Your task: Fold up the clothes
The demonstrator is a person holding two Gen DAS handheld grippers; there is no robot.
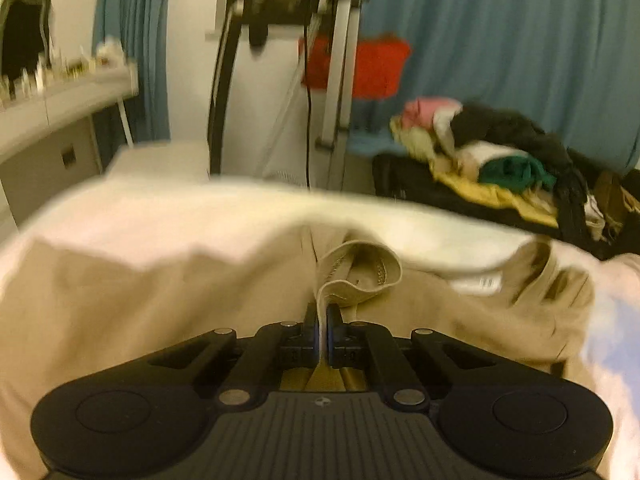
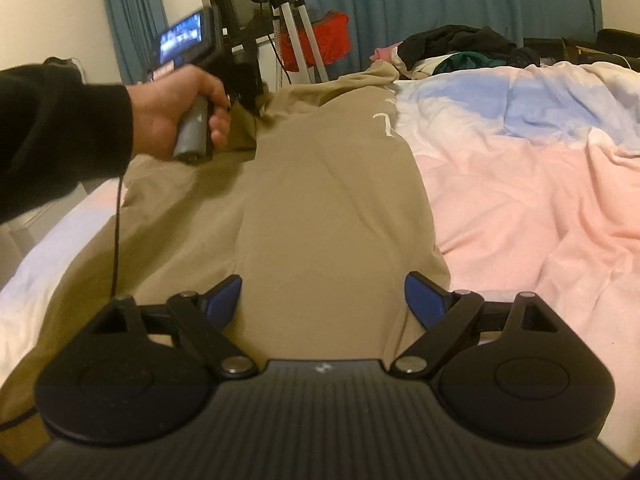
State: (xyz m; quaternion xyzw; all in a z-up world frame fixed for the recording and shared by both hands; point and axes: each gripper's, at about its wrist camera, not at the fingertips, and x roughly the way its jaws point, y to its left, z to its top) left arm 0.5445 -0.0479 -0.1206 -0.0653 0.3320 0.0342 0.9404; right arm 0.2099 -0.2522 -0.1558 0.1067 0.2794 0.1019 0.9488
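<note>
**beddy_42:** So where's the garment at right now?

**foldnerd:** The khaki trousers point(image 2: 320, 184) are laid out on the bed point(image 2: 520, 200), which has a pink, blue and white duvet. In the right wrist view their long axis runs straight away from the right gripper point(image 2: 323, 300), from the near end under it toward the far edge of the bed. The trousers take up the left-middle part of the bed, with bare duvet to their right.

**beddy_42:** Which end is which?

**foldnerd:** Honestly can't tell from the right view. The left wrist view shows a stitched hem or band point(image 1: 360, 276) and a small white label point(image 1: 486, 282) just right of it, but it's blurry.

**beddy_42:** And the grippers?

**foldnerd:** The left gripper point(image 1: 321, 320) has its jaws pressed together, pinching a fold of that hem edge. In the right view you can see the person's left hand point(image 2: 176, 108), black sleeve point(image 2: 60, 132), holding that gripper at the far left corner of the trousers, with cloth bunched up there. The right gripper's jaws are spread wide, blue pads point(image 2: 424, 300) well apart, hanging over the near end of the trousers with nothing between them.

**beddy_42:** Anything else near the trousers?

**foldnerd:** A pile of mixed clothes point(image 2: 460, 48) beyond their far end, black, pink and green stuff. Blue curtains point(image 2: 440, 0) behind that, plus something red point(image 2: 332, 36) by a metal stand point(image 2: 296, 32).
</note>
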